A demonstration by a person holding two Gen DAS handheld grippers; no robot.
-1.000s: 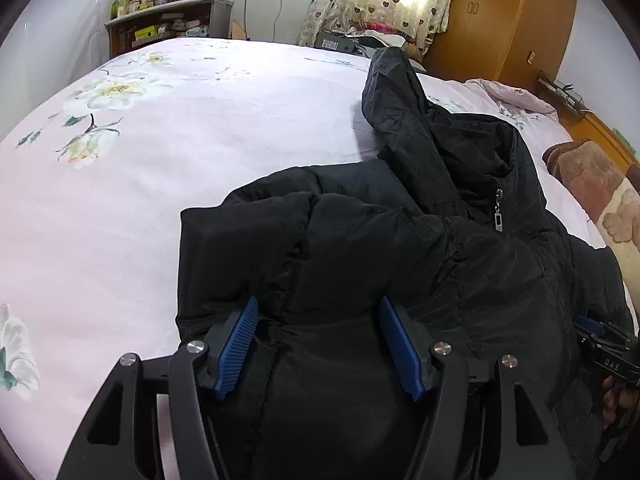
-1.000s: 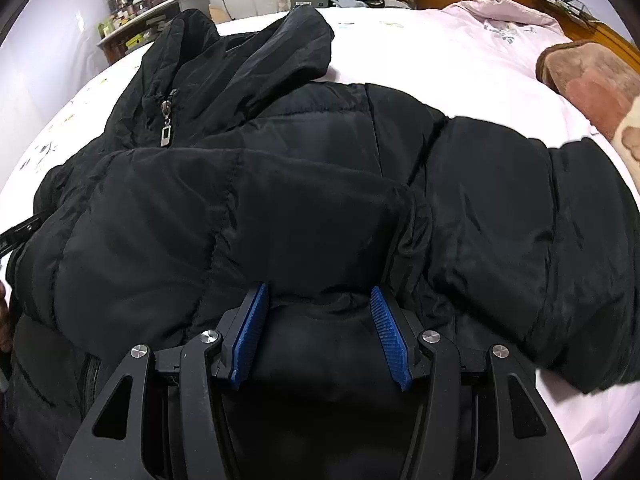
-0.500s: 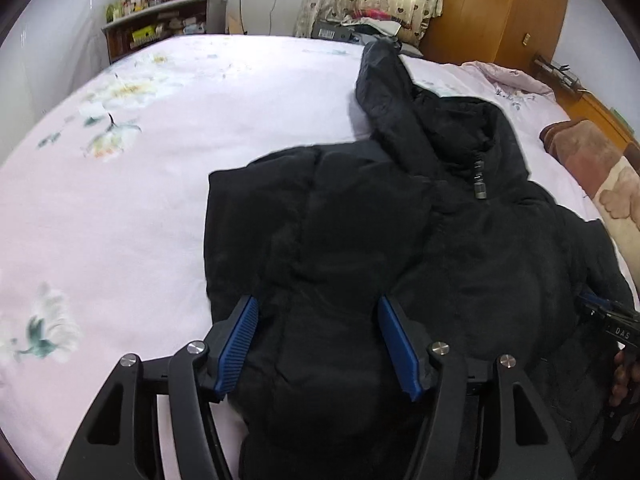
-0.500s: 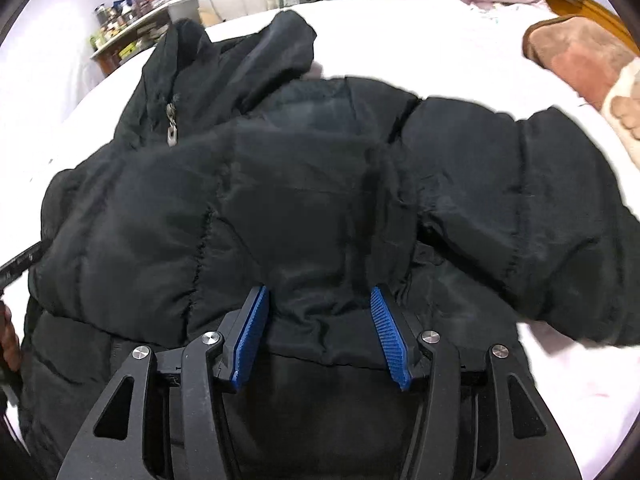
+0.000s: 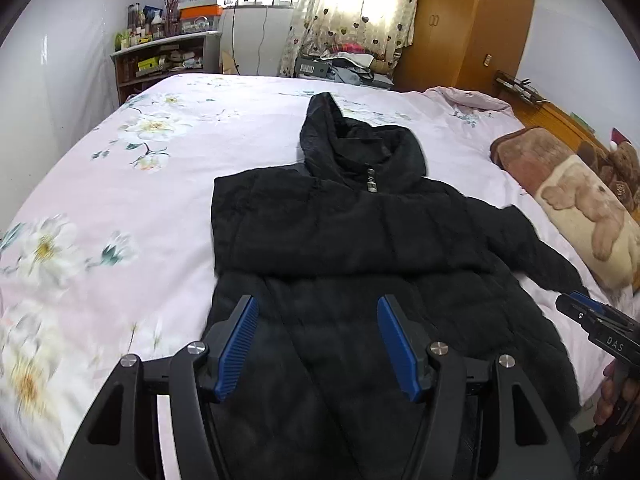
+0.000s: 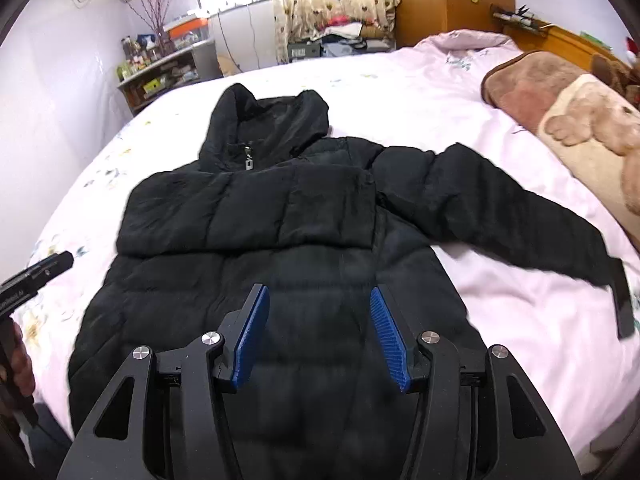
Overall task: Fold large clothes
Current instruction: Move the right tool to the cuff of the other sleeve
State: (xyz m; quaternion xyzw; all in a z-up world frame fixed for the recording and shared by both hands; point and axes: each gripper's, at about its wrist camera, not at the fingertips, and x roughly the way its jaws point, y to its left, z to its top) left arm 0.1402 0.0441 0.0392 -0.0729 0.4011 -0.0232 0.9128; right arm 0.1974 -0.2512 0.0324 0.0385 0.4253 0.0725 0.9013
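Note:
A black hooded puffer jacket [image 5: 340, 240] lies face up on the pink floral bed sheet [image 5: 120, 200], hood [image 5: 332, 132] pointing away. One sleeve [image 6: 248, 208] is folded across the chest. The other sleeve [image 6: 500, 208] stretches out to the right on the sheet. My left gripper [image 5: 316, 304] hovers open above the jacket's lower left part, nothing between its blue pads. My right gripper [image 6: 319, 292] hangs open over the lower middle, also gripping nothing. Each gripper shows at the edge of the other's view: the right gripper [image 5: 580, 312] and the left gripper [image 6: 52, 264].
A brown-and-cream bear-print blanket [image 5: 580, 208] and a teddy bear [image 5: 624, 164] lie along the bed's right side. Beyond the bed stand a cluttered shelf [image 5: 160, 60], a wooden wardrobe [image 5: 472, 20] and a curtained window. Bare sheet spreads to the jacket's left.
Both grippers have risen and drawn back from the jacket, which now shows whole instead of filling the views. Their jaws stand about as wide as before.

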